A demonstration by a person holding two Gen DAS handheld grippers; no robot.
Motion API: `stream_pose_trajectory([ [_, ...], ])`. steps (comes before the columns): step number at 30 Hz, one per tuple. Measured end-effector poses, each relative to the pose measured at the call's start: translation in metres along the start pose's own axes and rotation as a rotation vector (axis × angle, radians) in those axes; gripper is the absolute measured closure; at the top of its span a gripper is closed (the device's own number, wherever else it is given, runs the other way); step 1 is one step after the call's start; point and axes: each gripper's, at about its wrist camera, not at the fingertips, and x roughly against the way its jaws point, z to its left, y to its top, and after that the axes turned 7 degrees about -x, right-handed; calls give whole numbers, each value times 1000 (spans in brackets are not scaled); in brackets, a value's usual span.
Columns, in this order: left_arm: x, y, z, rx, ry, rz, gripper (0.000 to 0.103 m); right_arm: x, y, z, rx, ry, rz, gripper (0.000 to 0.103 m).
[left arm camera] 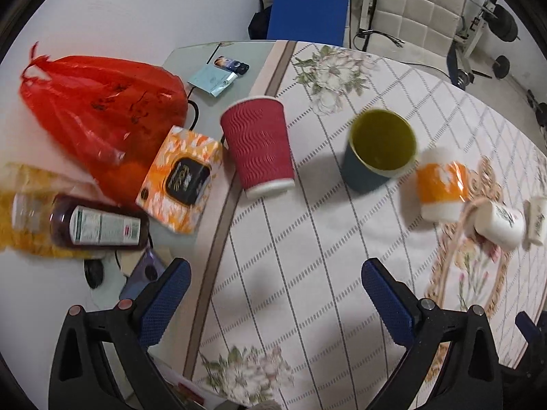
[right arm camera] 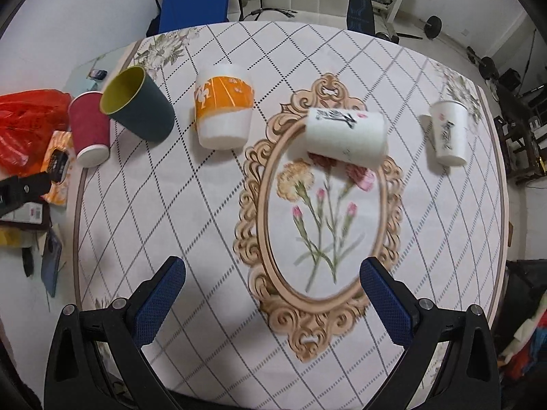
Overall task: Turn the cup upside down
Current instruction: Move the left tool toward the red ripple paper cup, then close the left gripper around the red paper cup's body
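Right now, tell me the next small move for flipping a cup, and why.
Probably ease the left gripper forward toward the dark teal cup with the yellow-green inside. It is the only cup whose open mouth clearly faces up. Both grippers are open and hold nothing, and this cup sits just ahead, right of the ribbed red paper cup.

far white cup [left arm camera: 536,220]: blurred, print unreadable | bottle [left arm camera: 95,227] label: illegible | red bag [right arm camera: 20,126]: edge-cropped

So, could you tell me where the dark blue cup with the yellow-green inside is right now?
The dark blue cup stands mouth-up on the tablecloth, between the red ribbed cup and the orange-and-white cup; the right wrist view shows it far left.
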Motion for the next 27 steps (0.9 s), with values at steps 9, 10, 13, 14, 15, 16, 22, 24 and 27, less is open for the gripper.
stream_pose_trajectory([
  [9,-62,63,39,78,-80,122,19,-33,47,30,-9,-33,29,0],
  [10,-70,70,44,87,-94,140,19,-35,50,31,-11,-36,30,0],
  [13,-89,87,54,116,-115,179,19,-44,62,38,-26,-41,38,0],
  [14,-96,93,56,115,-121,191,19,-46,65,39,-31,-40,41,0],
  [15,-101,98,56,115,-126,201,19,-49,68,41,-39,-37,44,0],
  [16,-107,103,57,114,-136,210,19,-51,71,42,-45,-37,49,0],
  [22,-137,126,47,44,-79,253,19,-60,79,47,-65,-28,70,0],
  [24,-144,130,41,15,-58,264,19,-61,80,48,-69,-29,72,0],
  [27,-152,133,33,-34,-20,268,19,-62,81,46,-80,-32,75,0],
])
